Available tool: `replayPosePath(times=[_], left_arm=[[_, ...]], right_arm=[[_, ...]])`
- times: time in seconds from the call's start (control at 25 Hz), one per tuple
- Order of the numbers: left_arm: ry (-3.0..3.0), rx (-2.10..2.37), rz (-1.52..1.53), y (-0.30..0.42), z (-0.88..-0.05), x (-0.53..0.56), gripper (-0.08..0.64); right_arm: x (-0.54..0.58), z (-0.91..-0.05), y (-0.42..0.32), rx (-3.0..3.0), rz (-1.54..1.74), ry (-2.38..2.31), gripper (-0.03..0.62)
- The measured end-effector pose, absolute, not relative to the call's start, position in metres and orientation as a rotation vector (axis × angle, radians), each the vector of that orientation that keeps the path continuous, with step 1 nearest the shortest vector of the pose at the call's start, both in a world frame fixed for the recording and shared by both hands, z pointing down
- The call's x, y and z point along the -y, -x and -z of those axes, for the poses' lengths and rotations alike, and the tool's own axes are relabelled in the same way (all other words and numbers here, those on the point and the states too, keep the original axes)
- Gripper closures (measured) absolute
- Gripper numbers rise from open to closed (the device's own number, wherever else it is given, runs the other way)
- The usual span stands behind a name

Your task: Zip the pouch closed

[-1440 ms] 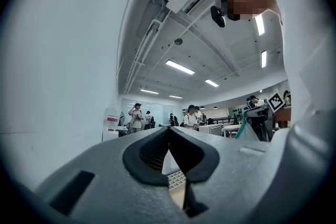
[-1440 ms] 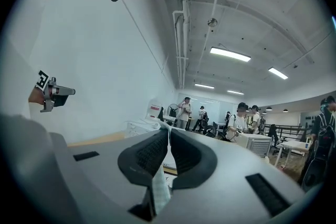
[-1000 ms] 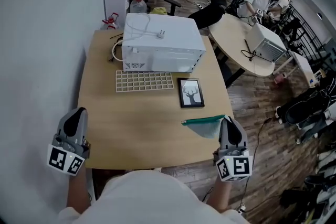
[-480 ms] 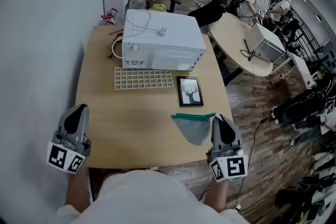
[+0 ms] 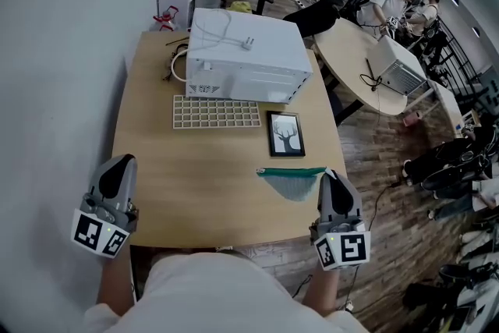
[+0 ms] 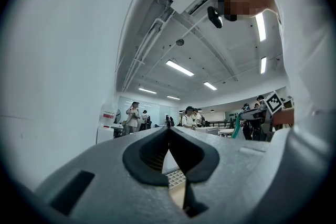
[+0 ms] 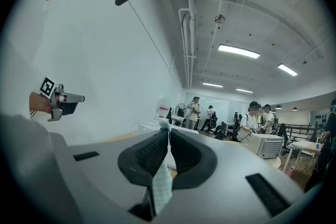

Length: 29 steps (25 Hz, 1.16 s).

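- The right tool (image 5: 327, 178) is clamped on one end of the teal mesh pouch with a green zipper band (image 5: 290, 182). In the right gripper view a strip of its pale mesh (image 7: 164, 182) sits pinched between the dark ribbed pads.
- The pouch hangs from that grip over the near right part of the light wooden table (image 5: 195, 168). The zipper band runs roughly level, pointing toward the left tool, and the mesh sags below it.
- The left tool (image 5: 118, 166) is over the table's near left corner, well apart from the pouch. Its jaws are pressed together with nothing between them.
- Risk: only a thin bit of mesh is pinched, so a pull along the zipper could drag the fabric out of the pads.
- Risk: the pouch is limp and held at one end only, so it would likely fold or swing instead of letting the slider run.
- Risk: I cannot make out the slider in any view. The left tool must open before it reaches in, and it could close on mesh instead of the pull tab.
- The black-framed tree picture (image 5: 285, 134) lies just beyond the pouch and could be knocked by a wide swing.
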<state>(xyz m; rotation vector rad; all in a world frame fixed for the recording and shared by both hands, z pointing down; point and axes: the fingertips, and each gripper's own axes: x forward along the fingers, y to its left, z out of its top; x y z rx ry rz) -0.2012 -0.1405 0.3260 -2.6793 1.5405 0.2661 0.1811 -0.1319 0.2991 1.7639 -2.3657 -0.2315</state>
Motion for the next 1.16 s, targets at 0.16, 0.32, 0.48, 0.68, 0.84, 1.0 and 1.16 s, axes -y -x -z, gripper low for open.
replayPosePath(times=[0.16, 0.32, 0.48, 0.68, 0.84, 1.0, 1.16], left_arm=[[2.666, -1.552, -0.262, 0.208, -0.324, 0.139, 0.546], [2.665, -1.563, -0.261, 0.213, -0.324, 0.137, 0.546], [2.663, -1.563, -0.266, 0.215, -0.325, 0.133, 0.546], [2.677, -1.552, -0.267, 0.214, -0.327, 0.128, 0.546], [2.681, -1.554, -0.271, 0.220, -0.328, 0.124, 0.546], [2.680, -1.558, -0.272, 0.227, -0.330, 0.119, 0.546], [2.690, -1.558, -0.276, 0.230, -0.336, 0.115, 0.546]], right_arm=[[0.135, -0.298, -0.173, 2.370, 0.250, -1.754, 0.572], [0.137, -0.298, -0.165, 2.383, 0.254, -1.733, 0.574], [0.138, -0.296, -0.158, 2.397, 0.265, -1.725, 0.575], [0.136, -0.293, -0.151, 2.408, 0.277, -1.719, 0.575], [0.133, -0.291, -0.144, 2.410, 0.282, -1.720, 0.575], [0.130, -0.291, -0.137, 2.407, 0.294, -1.718, 0.575], [0.125, -0.293, -0.133, 2.405, 0.296, -1.725, 0.575]])
